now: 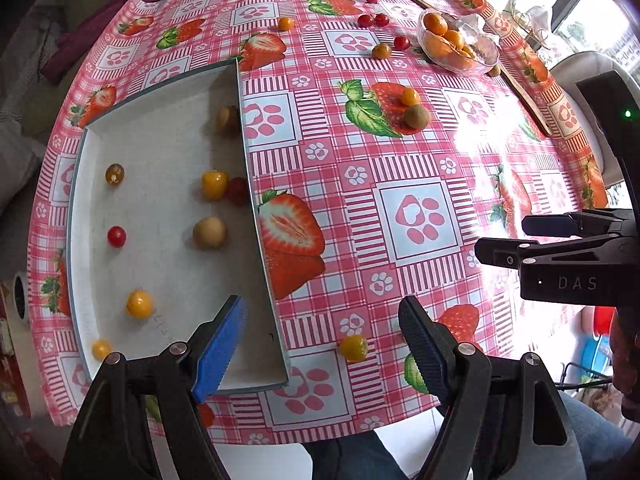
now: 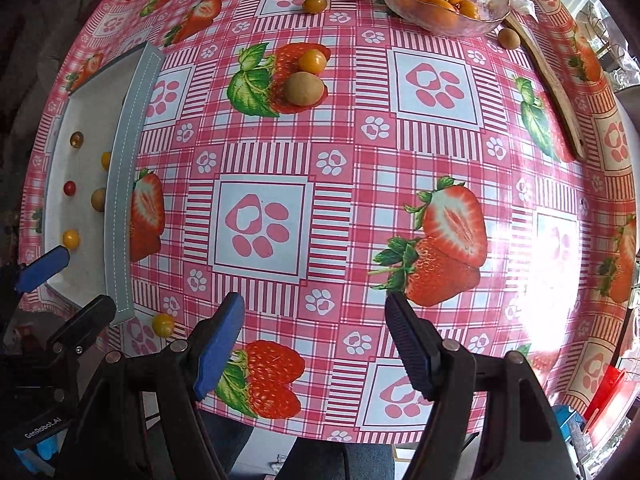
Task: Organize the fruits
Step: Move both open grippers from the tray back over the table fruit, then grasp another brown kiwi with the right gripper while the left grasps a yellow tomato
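A grey tray point(image 1: 244, 128) lies at the table's left with several small fruits inside, among them a red tomato point(image 1: 116, 236), a yellow tomato point(image 1: 139, 303) and a brown longan point(image 1: 209, 232). My left gripper point(image 1: 320, 332) is open and empty, straddling the tray's right wall, with a yellow tomato point(image 1: 353, 347) on the cloth between its fingers. My right gripper point(image 2: 314, 332) is open and empty over the table's front; it also shows in the left wrist view point(image 1: 516, 240). A longan point(image 2: 304, 88) and a yellow tomato point(image 2: 312, 61) lie mid-table. The tray also shows in the right wrist view point(image 2: 124, 184).
A glass bowl point(image 2: 404, 8) of oranges stands at the far right, with a wooden utensil point(image 2: 552, 80) beside it. More loose tomatoes point(image 1: 368, 21) and longans scatter at the back. The strawberry-print tablecloth point(image 2: 360, 200) covers the table.
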The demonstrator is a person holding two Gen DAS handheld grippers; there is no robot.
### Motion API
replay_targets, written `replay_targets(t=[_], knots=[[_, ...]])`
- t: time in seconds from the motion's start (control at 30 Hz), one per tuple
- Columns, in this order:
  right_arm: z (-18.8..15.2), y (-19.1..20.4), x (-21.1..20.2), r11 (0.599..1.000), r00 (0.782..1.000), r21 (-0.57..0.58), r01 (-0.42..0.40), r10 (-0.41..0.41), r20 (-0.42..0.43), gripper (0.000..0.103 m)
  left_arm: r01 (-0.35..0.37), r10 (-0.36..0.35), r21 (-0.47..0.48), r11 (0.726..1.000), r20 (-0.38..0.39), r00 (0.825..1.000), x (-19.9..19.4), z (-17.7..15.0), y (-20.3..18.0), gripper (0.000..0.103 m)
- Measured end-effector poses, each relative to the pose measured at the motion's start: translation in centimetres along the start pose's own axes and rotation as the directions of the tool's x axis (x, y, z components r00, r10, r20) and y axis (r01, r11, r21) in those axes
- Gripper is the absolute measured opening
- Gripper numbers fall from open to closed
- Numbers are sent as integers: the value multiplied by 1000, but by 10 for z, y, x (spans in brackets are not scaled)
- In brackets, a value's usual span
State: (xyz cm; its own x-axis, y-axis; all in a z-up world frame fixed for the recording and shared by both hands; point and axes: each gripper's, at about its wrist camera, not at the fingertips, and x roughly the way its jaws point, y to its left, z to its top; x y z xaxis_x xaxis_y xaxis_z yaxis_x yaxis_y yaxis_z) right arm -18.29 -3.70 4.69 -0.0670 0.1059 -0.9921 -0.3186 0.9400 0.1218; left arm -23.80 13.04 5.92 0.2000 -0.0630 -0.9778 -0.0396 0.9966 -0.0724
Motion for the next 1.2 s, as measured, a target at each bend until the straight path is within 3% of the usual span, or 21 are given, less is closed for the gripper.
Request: replay_targets(t=[0.37,0.63,0.83,1.03,1.13,1.2], knots=[[57,-30,-9,992,997,-118,-49,54,45,76,-73,72,-238,968,-15,997,15,3,-39,79],[102,-23,8,991,994,-106,-82,89,63,76,-148,140,-307,940,-46,989,39,-24,-52,79],[120,-1,28,982,996,-183,-42,57,75,74,-134,121,-404,905,-57,991,51,-45,-54,79],[129,13,35,973,993,-230,-7,34,113,71,-172,155,-453,875,-73,985,57,-54,-52,79],[132,20,37,972,991,-233,11,20,129,65,-209,185,-447,870,-98,978,57,-59,-54,69],[133,22,37,972,991,-234,24,8,137,61,-206,184,-436,876,-93,979,57,-56,-55,68]])
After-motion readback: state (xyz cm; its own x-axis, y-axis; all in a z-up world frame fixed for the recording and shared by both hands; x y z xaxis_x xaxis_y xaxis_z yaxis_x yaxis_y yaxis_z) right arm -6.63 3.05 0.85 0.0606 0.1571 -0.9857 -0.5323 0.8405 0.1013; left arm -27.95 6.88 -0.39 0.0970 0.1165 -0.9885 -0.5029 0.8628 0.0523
